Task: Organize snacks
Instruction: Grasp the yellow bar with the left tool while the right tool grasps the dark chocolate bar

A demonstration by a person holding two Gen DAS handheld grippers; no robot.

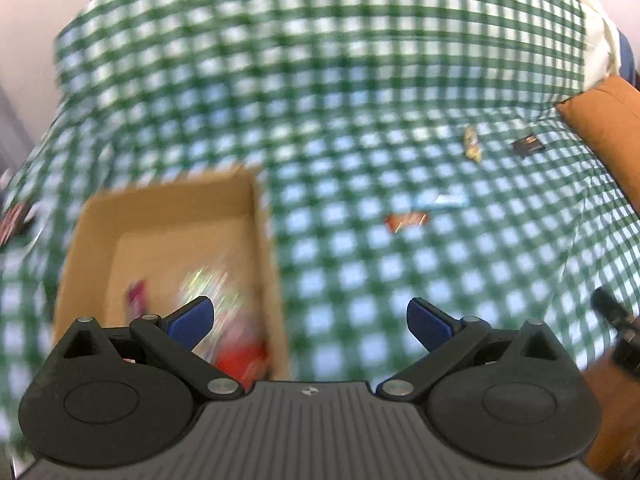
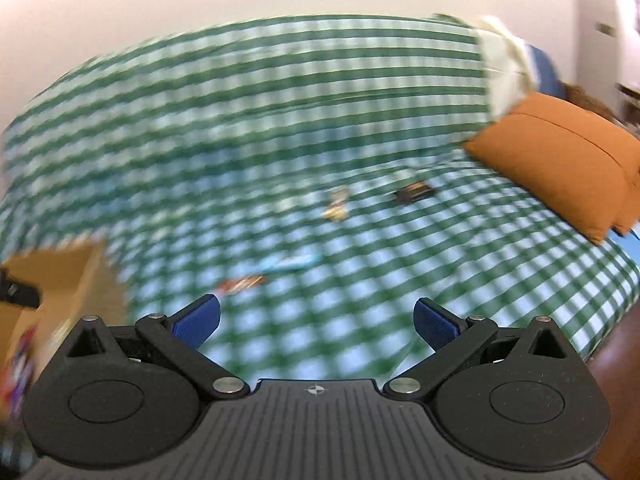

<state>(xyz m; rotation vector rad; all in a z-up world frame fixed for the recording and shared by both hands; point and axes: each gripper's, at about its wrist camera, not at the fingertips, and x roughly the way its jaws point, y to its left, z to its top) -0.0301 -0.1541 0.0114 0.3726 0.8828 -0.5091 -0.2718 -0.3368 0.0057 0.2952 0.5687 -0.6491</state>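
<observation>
Green-and-white checked cloth [image 1: 320, 80] across the left wrist view, blurred. Left gripper [image 1: 310, 322] spread wide, fingers [image 1: 192, 320] empty, poised over the right wall of a cardboard box [image 1: 264, 248] with blurred red and shiny snack packets [image 1: 236, 356] inside. Out on the cloth, apart: orange bar [image 1: 407, 220], pale blue wrapper [image 1: 442, 200], yellow sweet [image 1: 472, 144], dark square packet [image 1: 529, 145].

Right wrist view: right gripper [image 2: 316, 322] likewise wide open, holding nothing, above bare cloth [image 2: 280, 120]. Box [image 2: 60, 276] at far left; same four snacks ahead; orange cushion [image 2: 560, 160] at right.
</observation>
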